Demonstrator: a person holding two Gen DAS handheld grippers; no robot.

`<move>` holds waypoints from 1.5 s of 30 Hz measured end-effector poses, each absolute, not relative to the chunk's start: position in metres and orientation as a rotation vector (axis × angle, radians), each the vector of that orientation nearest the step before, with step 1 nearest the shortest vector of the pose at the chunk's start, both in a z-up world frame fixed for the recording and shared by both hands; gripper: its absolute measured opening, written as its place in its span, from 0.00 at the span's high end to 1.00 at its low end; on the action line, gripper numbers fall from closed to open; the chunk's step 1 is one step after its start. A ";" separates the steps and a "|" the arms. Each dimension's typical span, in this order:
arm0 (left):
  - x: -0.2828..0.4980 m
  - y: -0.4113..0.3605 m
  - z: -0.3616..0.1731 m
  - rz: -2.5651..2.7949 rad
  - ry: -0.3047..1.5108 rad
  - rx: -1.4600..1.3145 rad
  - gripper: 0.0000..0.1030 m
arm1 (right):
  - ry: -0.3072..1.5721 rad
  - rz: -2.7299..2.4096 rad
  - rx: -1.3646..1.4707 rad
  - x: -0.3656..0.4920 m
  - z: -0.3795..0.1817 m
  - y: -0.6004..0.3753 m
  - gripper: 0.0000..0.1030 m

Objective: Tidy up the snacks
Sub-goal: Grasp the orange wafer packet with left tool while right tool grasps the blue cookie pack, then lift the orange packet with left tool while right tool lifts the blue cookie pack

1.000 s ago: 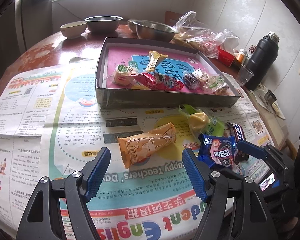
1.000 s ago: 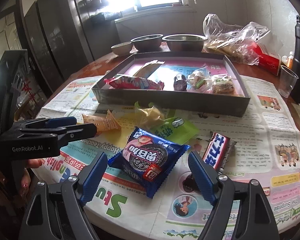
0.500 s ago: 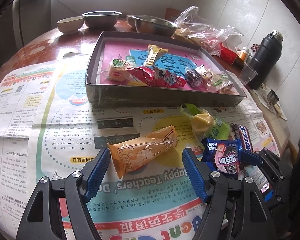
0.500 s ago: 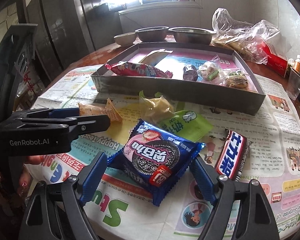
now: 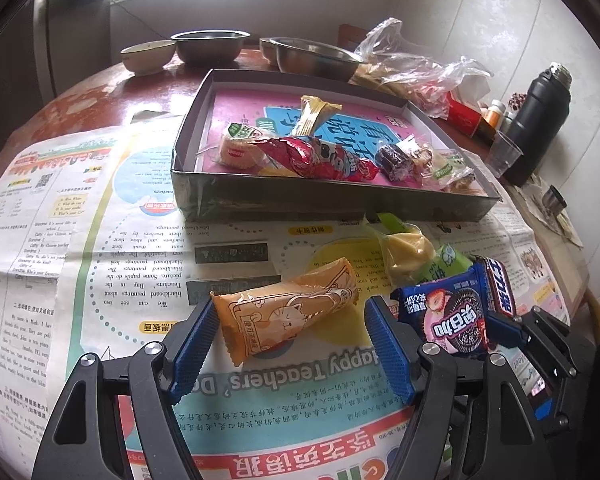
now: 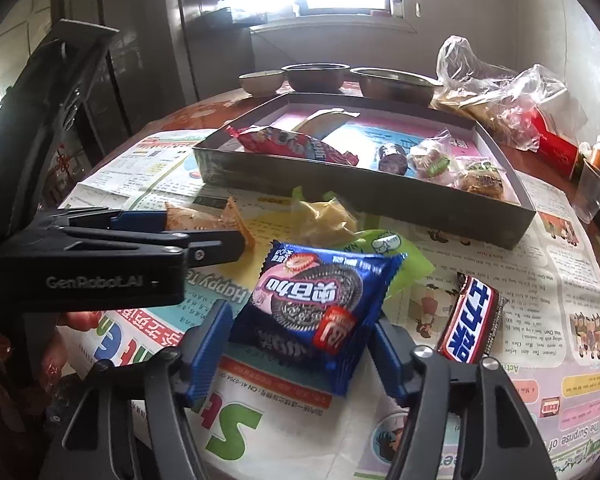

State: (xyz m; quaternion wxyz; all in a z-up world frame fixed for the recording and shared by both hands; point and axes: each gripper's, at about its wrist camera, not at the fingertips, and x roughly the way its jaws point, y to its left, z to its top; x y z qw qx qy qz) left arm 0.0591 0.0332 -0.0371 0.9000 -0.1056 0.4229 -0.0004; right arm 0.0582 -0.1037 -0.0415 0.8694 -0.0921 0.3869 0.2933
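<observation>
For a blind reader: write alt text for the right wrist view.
The right gripper is closing around a blue cookie packet on the newspaper-covered table. A chocolate bar lies right of it, the left gripper reaches in by an orange snack packet, and a snack-filled grey tray sits behind.
</observation>
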 end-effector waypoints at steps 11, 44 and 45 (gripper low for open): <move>0.058 0.032 -0.038 0.031 0.822 -0.246 0.38 | 0.811 0.613 -0.172 0.059 -0.040 -0.107 0.40; 0.047 0.030 0.005 -0.025 0.720 -0.240 0.42 | 0.723 0.555 -0.069 0.069 -0.011 -0.139 0.50; 0.048 0.029 0.006 -0.024 0.716 -0.237 0.42 | 0.721 0.552 -0.066 0.070 -0.010 -0.141 0.50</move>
